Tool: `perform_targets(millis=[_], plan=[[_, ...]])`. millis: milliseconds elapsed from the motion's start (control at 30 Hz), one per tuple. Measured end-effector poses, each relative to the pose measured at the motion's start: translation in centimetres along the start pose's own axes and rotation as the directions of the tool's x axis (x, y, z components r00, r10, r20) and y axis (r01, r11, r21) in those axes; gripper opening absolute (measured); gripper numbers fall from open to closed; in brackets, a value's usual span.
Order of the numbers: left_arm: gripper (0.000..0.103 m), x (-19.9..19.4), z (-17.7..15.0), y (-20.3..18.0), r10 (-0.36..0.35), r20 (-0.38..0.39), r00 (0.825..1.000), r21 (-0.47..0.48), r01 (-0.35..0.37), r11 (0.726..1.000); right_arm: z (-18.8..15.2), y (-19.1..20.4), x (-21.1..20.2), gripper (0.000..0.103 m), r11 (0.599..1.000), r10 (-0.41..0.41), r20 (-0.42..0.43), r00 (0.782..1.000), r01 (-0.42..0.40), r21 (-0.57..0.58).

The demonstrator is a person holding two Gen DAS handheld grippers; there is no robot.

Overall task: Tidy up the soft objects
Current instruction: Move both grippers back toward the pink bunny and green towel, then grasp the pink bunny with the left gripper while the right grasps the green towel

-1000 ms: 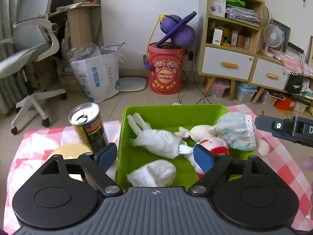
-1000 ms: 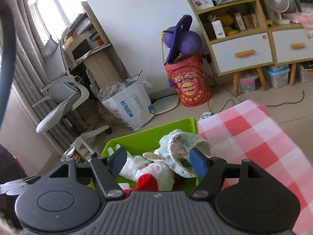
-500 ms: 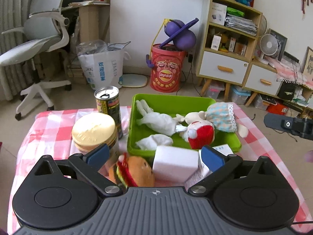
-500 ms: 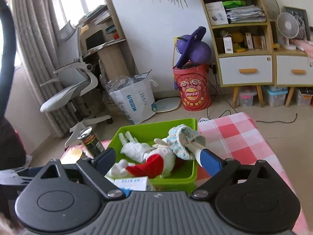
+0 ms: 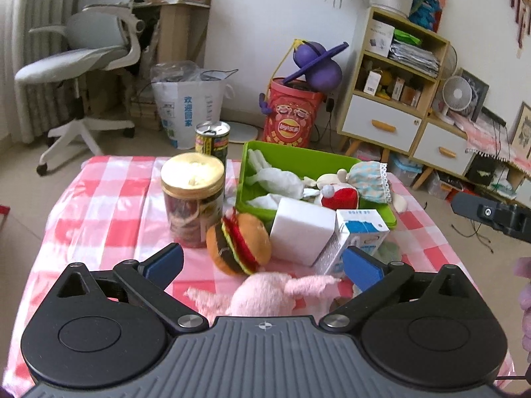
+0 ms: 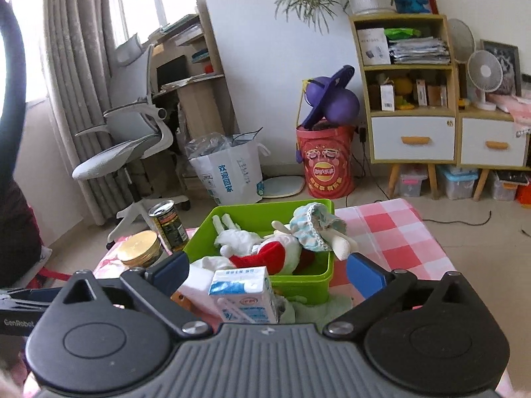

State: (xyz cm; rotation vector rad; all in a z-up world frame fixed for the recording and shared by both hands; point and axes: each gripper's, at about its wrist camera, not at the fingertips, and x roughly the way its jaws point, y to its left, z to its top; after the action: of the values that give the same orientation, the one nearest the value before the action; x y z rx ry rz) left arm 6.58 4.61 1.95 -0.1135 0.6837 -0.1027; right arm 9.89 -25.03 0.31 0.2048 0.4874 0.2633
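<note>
Left tool (image 5: 262, 262): spread, empty, above pink plush (image 5: 265, 293).
Right tool (image 6: 267, 273): spread, empty.
Hidden: pink plush partly behind tool body.
Green bin (image 5: 305, 162): far-right tabletop (image 5: 109, 205); holds white plush (image 5: 277, 179), red-hatted doll (image 5: 341, 195).
Burger plush (image 5: 237, 243): outside bin, beside jar (image 5: 192, 195).

A green bin (image 5: 300, 161) is sitting on the checked cloth, holding a white rabbit toy (image 5: 275, 179), a red-and-white plush (image 5: 341, 196) and a doll in a pale blue lace-trimmed bonnet (image 5: 370, 179), which is leaning over the bin's right rim. A burger plush (image 5: 237, 243) is lying tilted just in front of the bin. A pink plush (image 5: 265, 293) is lying nearest the left wrist camera.
</note>
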Motion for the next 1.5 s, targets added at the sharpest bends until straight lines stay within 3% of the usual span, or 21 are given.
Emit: perform_targets(millis=[167,333,567,767,1133,1300,1500], plan=[[0.098,-0.1,-1.8,1.0,0.007,0.014,1.0,-0.035,-0.006,0.999,-1.3,0.4,-0.2,0.081,1.0,0.001,-0.005,1.0,-0.001,-0.025],[0.098,0.8,-3.8,1.6,0.018,0.014,1.0,-0.01,-0.018,1.0,-3.0,0.1,0.5,0.082,0.999,-0.013,-0.051,0.999,0.01,-0.049],[0.098,2.4,-5.5,2.8,0.045,0.006,0.999,0.002,-0.045,0.999,-6.4,1.2,2.6,0.082,0.978,-0.066,-0.153,0.986,0.033,-0.207],[0.098,4.2,-7.1,2.3,0.052,-0.053,0.997,0.068,-0.049,0.997,-9.4,1.2,4.7,0.082,0.96,-0.09,-0.286,0.954,0.007,-0.28],[0.098,7.4,-10.0,1.9,0.084,-0.162,0.983,0.182,-0.054,0.982,-12.5,-0.9,7.1,0.082,0.956,-0.169,-0.406,0.898,0.049,-0.29],[0.098,8.2,-10.5,1.9,0.084,-0.173,0.981,0.201,-0.048,0.978,-12.5,-2.6,7.5,0.082,0.982,-0.118,-0.422,0.899,0.041,-0.186],[0.098,8.7,-10.5,2.3,0.07,-0.149,0.986,0.179,-0.043,0.983,-12.9,-2.7,7.4,0.082,0.979,-0.104,-0.38,0.919,0.028,-0.202]])
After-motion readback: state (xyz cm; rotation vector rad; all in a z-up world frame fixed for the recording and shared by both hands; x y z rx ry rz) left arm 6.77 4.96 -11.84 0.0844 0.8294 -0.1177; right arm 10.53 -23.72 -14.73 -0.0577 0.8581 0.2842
